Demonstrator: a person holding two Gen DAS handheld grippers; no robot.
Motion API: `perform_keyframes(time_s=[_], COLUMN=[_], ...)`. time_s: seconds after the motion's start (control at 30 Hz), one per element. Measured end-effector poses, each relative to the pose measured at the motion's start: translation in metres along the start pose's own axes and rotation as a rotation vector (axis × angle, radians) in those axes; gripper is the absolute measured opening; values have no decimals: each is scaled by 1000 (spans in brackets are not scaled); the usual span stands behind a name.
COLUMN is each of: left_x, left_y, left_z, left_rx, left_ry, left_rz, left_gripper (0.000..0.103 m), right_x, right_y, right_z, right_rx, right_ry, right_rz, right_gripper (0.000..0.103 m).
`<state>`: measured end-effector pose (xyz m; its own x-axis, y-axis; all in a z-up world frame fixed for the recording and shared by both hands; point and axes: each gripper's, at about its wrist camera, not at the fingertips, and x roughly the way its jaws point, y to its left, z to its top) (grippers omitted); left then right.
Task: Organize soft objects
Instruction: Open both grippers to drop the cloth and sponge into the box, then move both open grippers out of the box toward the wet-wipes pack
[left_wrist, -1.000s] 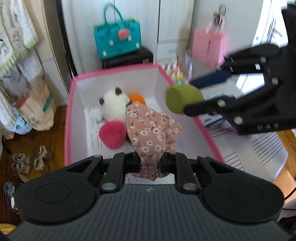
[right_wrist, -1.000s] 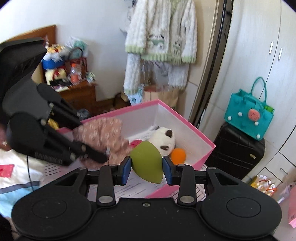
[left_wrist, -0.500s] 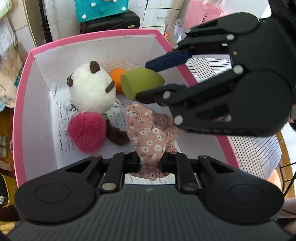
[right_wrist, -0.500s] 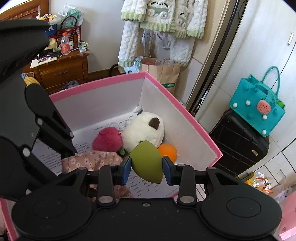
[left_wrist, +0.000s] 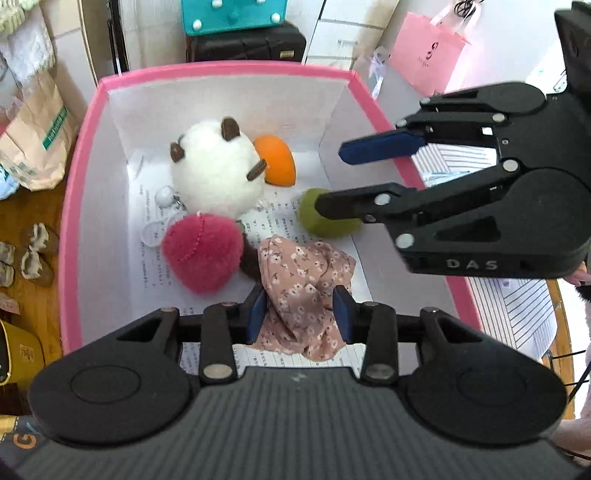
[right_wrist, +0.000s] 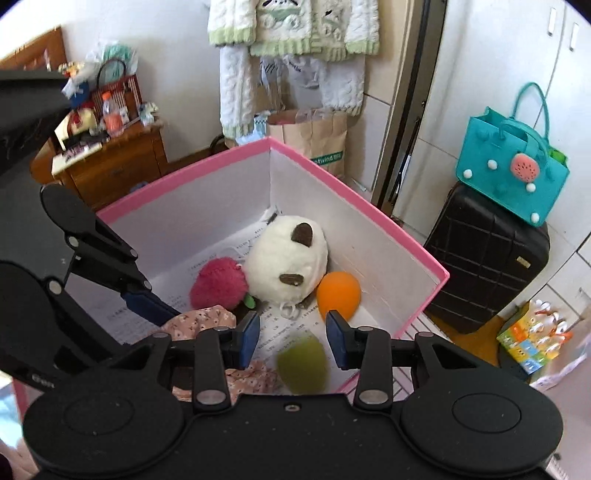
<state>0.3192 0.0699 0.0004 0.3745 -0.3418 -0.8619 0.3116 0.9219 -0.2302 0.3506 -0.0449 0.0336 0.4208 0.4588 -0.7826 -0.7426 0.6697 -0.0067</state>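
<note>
Left wrist view: the left gripper (left_wrist: 300, 314) has its jaws spread, the floral cloth (left_wrist: 304, 284) loose between the pads at the near edge of the pink box (left_wrist: 70, 221), and the right gripper (left_wrist: 332, 177) hangs wide open over the box's right wall with nothing in it. The green sponge (left_wrist: 314, 218) lies on the box floor by the right wall, blurred in the right wrist view. Farther back sit the white plush (left_wrist: 216, 173), red pom (left_wrist: 203, 251) and orange sponge (left_wrist: 279, 158).
</note>
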Motion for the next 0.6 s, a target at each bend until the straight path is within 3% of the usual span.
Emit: perform_keyframes(time_s=[0.47,0.6], left_x=[-93,-119], left_y=[-36,-56], left_z=[-42,-56], left_rx=[51,79], left_ry=[-142,-196], left_rz=[67,100], left_gripper=[41,46], right_x=[-97,-125], right_y=[18,24], right_z=[-43,-56], right_rx=[95,89], right_ry=[-94,-119], right_rz=[75,72], right_gripper=[45,46])
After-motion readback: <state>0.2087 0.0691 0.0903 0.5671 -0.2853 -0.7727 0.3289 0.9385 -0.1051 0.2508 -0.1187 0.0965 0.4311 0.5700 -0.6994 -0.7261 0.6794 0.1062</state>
